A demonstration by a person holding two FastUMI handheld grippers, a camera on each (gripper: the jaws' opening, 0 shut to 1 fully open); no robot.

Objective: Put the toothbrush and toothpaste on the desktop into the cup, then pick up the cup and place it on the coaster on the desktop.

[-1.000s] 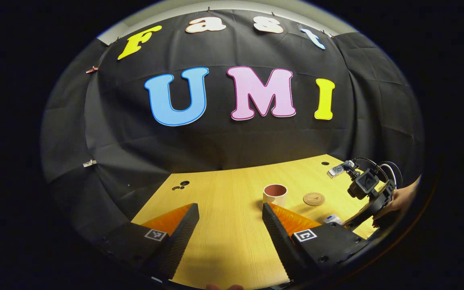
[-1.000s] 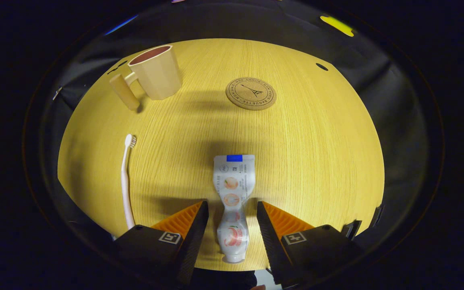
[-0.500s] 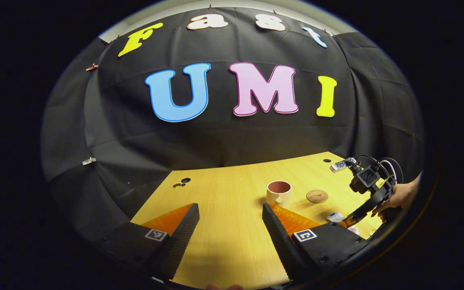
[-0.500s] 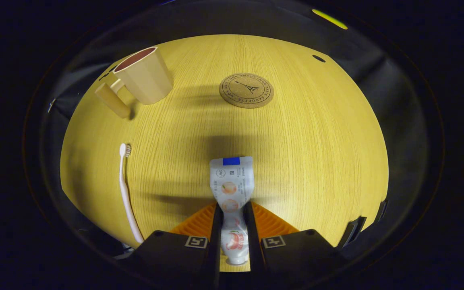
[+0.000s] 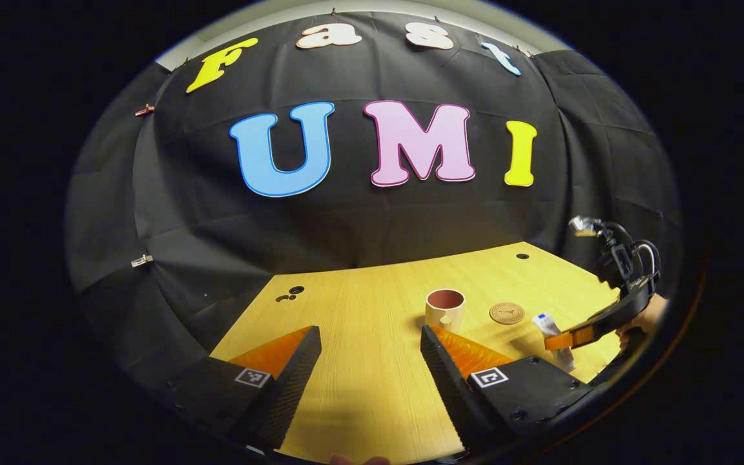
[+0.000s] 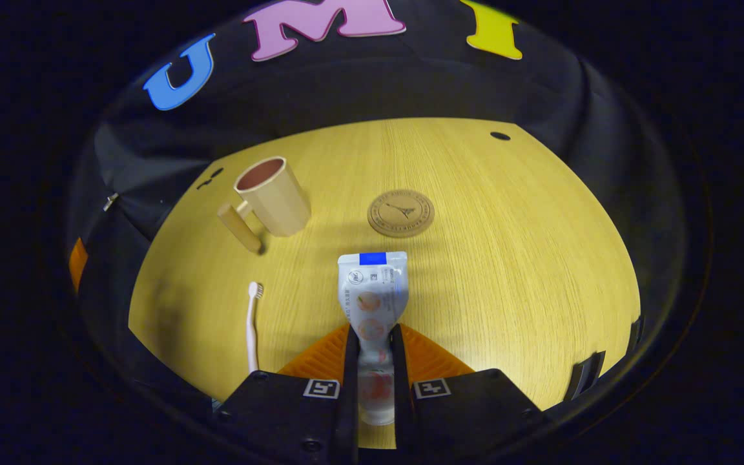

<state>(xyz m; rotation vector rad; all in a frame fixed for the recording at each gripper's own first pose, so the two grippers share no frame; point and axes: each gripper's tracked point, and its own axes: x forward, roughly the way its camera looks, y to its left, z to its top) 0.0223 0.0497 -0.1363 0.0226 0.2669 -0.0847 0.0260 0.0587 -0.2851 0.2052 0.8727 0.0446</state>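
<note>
In the right gripper view my right gripper (image 6: 371, 339) is shut on a white toothpaste tube (image 6: 372, 290), held above the wooden desk (image 6: 507, 271) with its flat end pointing away. Left of it a pale toothbrush (image 6: 252, 326) lies on the desk. A beige cup (image 6: 273, 197) with a handle stands upright at the back left, and a round cork coaster (image 6: 401, 212) lies to its right. In the left gripper view my left gripper (image 5: 370, 342) is open over the desk, with the cup (image 5: 444, 308), the coaster (image 5: 507, 313) and the right gripper (image 5: 569, 337) holding the toothpaste tube (image 5: 547, 324) beyond.
The black booth wall closes off the back and sides. Small holes (image 5: 288, 295) mark the desk's far left, and one hole (image 6: 500, 135) sits at the far right. A hand (image 5: 643, 316) holds the right gripper at the desk's right edge.
My right gripper closed on the toothpaste tube, then lifted it off the desk and tilted upward. My left gripper has stayed open and nearly still.
</note>
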